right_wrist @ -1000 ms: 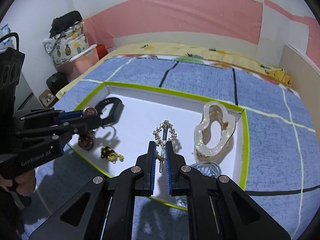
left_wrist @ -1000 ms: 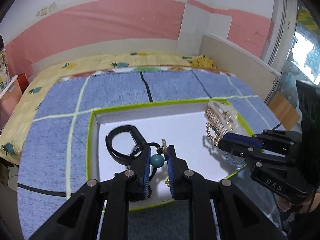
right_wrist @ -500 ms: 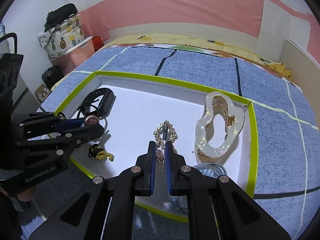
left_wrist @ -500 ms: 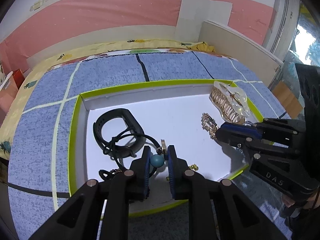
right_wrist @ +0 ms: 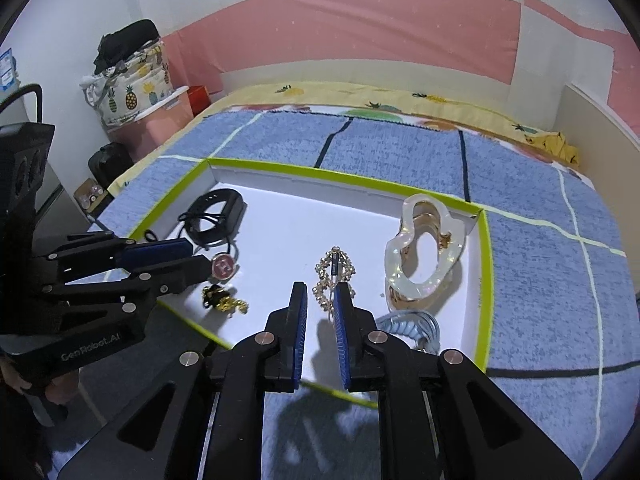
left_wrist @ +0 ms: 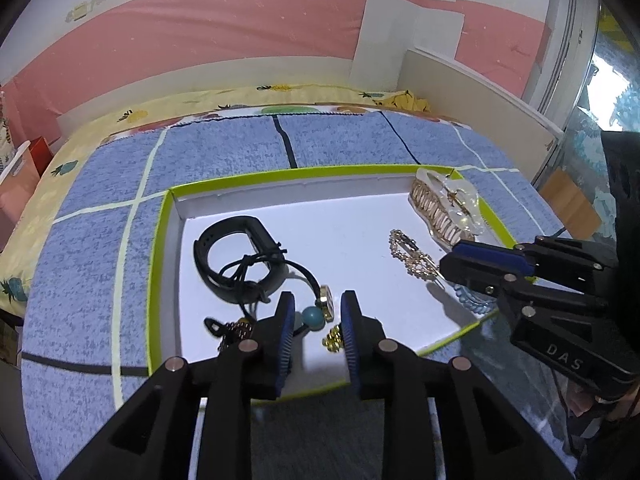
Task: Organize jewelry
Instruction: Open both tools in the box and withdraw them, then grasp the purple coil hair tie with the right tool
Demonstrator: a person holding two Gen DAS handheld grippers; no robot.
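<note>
A bed (right_wrist: 400, 92) carries a blue blanket (left_wrist: 100, 240) with pale and dark grid lines, and a white tray (left_wrist: 360, 216) with a green rim (right_wrist: 483, 280) lies on the blanket. The left gripper (left_wrist: 316, 312) reaches over the tray's near edge; its jaws are opening and stand apart, with a teal bead (left_wrist: 312, 317) and a round gold-rimmed charm (left_wrist: 326, 303) between them, neither pad pressing on them. The right gripper (right_wrist: 320, 312) sits over the tray's near right part; its jaws are opening from nearly together, and the lower end of a gold hairpin (right_wrist: 335, 276) lies between them, though contact with the pads cannot be told. A translucent claw clip (right_wrist: 424, 252) with gold teeth rests tilted in the far right corner of the tray. A black band (left_wrist: 236, 256) lies in the left part, with a black cord (left_wrist: 272, 264) looped across it and running to the charm. A clear blue coil tie (right_wrist: 412, 328) sits at the near right edge, just beside the right gripper. A small gold chain piece (right_wrist: 224, 300) lies near the left gripper's fingers.
</note>
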